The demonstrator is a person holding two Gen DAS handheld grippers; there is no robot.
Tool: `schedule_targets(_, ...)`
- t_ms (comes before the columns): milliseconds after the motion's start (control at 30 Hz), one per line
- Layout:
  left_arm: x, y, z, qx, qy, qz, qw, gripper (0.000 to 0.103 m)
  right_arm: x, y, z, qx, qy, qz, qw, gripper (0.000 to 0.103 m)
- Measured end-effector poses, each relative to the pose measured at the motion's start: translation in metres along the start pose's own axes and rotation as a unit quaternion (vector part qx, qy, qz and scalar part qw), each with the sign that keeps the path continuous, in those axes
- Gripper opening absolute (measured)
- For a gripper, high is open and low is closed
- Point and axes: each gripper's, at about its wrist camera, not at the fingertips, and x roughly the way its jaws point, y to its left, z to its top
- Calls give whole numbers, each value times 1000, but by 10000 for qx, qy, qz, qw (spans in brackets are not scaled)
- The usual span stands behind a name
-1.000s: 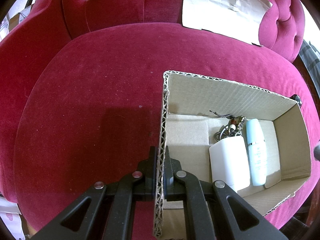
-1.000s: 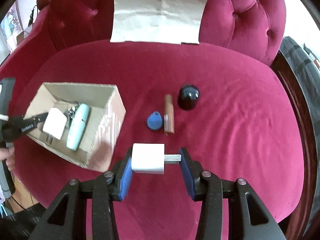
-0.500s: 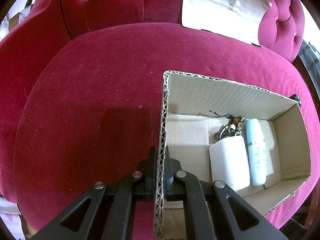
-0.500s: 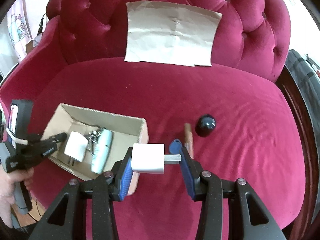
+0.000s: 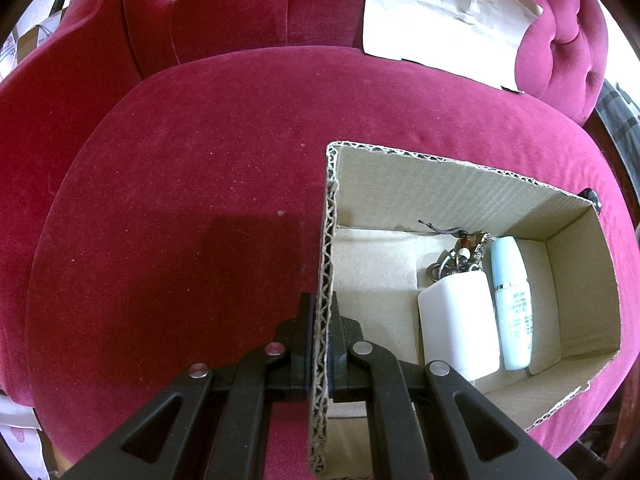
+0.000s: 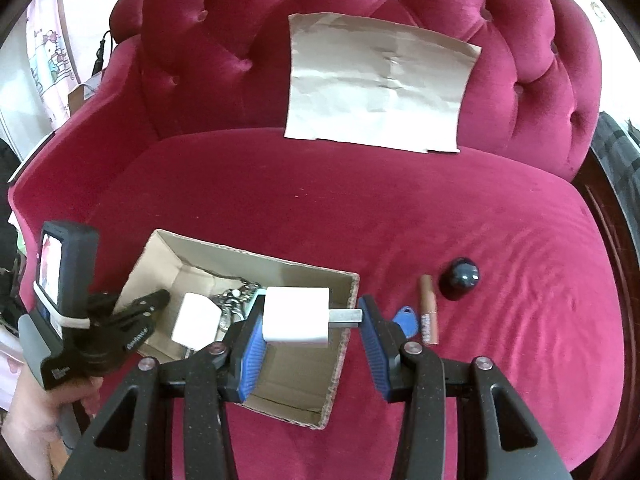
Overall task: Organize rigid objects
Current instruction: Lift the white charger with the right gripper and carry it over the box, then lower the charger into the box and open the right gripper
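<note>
A cardboard box (image 5: 452, 188) sits on the red sofa seat; it also shows in the right wrist view (image 6: 340, 344). My left gripper (image 5: 322, 320) is shut on the box's left wall. Inside lie a white charger block (image 5: 460, 320), a pale blue bottle (image 5: 514, 304) and a keyring (image 5: 456, 256). My right gripper (image 6: 312, 320) is shut on a white plug adapter (image 6: 296, 314), held above the box's right half. A blue key fob (image 6: 406, 318), a brown tube (image 6: 428, 312) and a black ball (image 6: 460, 278) lie on the seat right of the box.
The tufted sofa back (image 6: 224, 52) rises behind, with a sheet of brown paper (image 6: 380, 84) leaning on it. A wooden edge (image 6: 616, 216) and dark fabric lie at the right. The left hand-held gripper body (image 6: 80, 312) shows at the box's left.
My right gripper has carried the white plug adapter left, from over the seat to above the box. The left gripper and the box have not moved.
</note>
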Motion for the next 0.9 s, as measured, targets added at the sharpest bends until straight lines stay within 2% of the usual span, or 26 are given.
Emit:
schedule_targets(633, -1, 0, -1, -8, -1, -29, 10000, 4, 40, 53, 10, -166, 242, 324, 9990, 47)
schedule_targets(900, -1, 1, -1, 18, -3, -19, 10000, 4, 60, 63, 13, -65, 393, 404, 9984, 47)
